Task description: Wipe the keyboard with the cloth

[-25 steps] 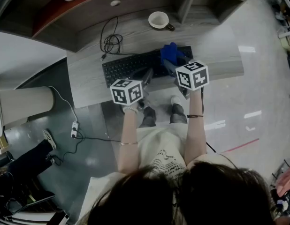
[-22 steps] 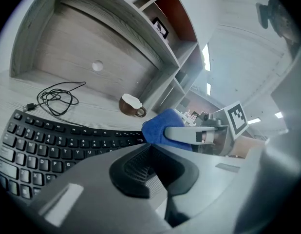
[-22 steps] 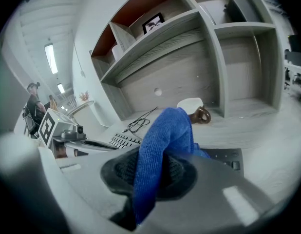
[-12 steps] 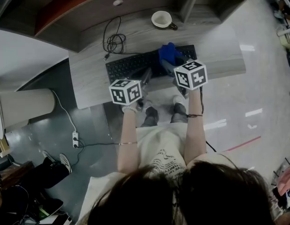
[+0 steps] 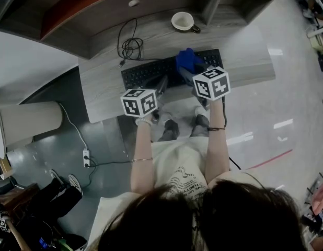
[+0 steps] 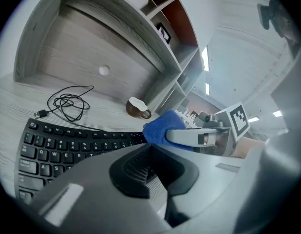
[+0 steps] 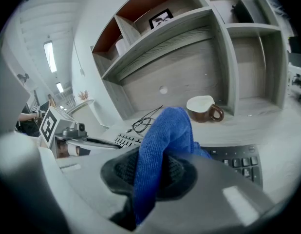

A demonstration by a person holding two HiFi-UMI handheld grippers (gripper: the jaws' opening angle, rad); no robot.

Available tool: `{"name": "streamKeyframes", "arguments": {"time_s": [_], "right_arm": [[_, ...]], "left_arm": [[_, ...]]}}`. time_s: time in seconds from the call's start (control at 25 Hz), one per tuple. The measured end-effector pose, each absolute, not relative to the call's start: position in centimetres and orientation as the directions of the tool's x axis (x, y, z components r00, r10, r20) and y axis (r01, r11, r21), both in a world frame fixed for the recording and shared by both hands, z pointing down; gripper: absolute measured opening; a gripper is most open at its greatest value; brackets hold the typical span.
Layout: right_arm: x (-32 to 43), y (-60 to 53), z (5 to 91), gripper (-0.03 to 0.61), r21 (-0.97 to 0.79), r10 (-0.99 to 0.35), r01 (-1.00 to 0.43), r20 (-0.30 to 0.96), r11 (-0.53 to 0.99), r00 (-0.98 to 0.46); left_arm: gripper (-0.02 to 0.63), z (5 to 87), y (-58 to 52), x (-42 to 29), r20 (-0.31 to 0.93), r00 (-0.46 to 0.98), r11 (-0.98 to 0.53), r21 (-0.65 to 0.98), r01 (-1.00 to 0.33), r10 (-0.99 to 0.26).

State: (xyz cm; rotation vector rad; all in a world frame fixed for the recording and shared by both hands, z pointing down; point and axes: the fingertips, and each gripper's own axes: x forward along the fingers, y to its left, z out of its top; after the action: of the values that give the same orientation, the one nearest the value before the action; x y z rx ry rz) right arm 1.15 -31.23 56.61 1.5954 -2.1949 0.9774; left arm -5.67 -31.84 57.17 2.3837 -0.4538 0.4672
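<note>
A black keyboard [image 5: 151, 72] lies on the grey desk [image 5: 104, 82], also seen in the left gripper view [image 6: 58, 140] and the right gripper view [image 7: 238, 160]. My right gripper [image 5: 189, 70] is shut on a blue cloth [image 5: 188, 58], and the cloth rests on the keyboard's right half. The cloth [image 7: 162, 145] bulges up out of the jaws. My left gripper [image 5: 163, 80] hovers at the keyboard's front edge near the middle, jaws together with nothing in them. From the left gripper view the cloth [image 6: 160, 127] and the right gripper [image 6: 199, 138] sit just ahead to the right.
A brown cup with a white inside [image 5: 183, 21] stands behind the keyboard. A coiled black cable [image 5: 130, 48] lies at the back left of the desk. Shelving [image 7: 199, 23] rises behind the desk. A power strip [image 5: 87, 157] lies on the floor to the left.
The cloth in my right gripper has slid a little to the left along the keyboard. My left gripper has stayed at the front edge. A person's legs at the lower left have moved away.
</note>
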Motion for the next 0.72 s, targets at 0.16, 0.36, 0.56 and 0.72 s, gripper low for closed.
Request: {"name": "streamKeyframes", "arguments": {"time_s": [0.16,0.36,0.56,0.72], "right_arm": [[0.0,-31.5,56.6,0.06,-0.364,-0.742,-0.915,0.562,0.175,-0.366],[-1.3,-31.8,56.6,0.06,-0.361,-0.74,-0.915,0.563,0.18,-0.368],[-2.6,-31.9,56.4,0.06,-0.363,-0.743,-0.914,0.557,0.182,-0.37],[-4.1,-32.1,56.4,0.06,-0.368,-0.744,-0.909,0.549,0.196,-0.382]], "left_arm": [[0.002,57.2,-32.0,-6.6,0.436,0.878,-0.725,0.538,-0.43,-0.198],[0.002,57.1,-32.3,-7.8,0.434,0.878,-0.724,0.538,-0.432,-0.201],[0.002,57.0,-32.4,-9.2,0.433,0.878,-0.726,0.534,-0.434,-0.206],[0.002,56.9,-32.6,-10.3,0.43,0.875,-0.724,0.527,-0.444,-0.223]]}}
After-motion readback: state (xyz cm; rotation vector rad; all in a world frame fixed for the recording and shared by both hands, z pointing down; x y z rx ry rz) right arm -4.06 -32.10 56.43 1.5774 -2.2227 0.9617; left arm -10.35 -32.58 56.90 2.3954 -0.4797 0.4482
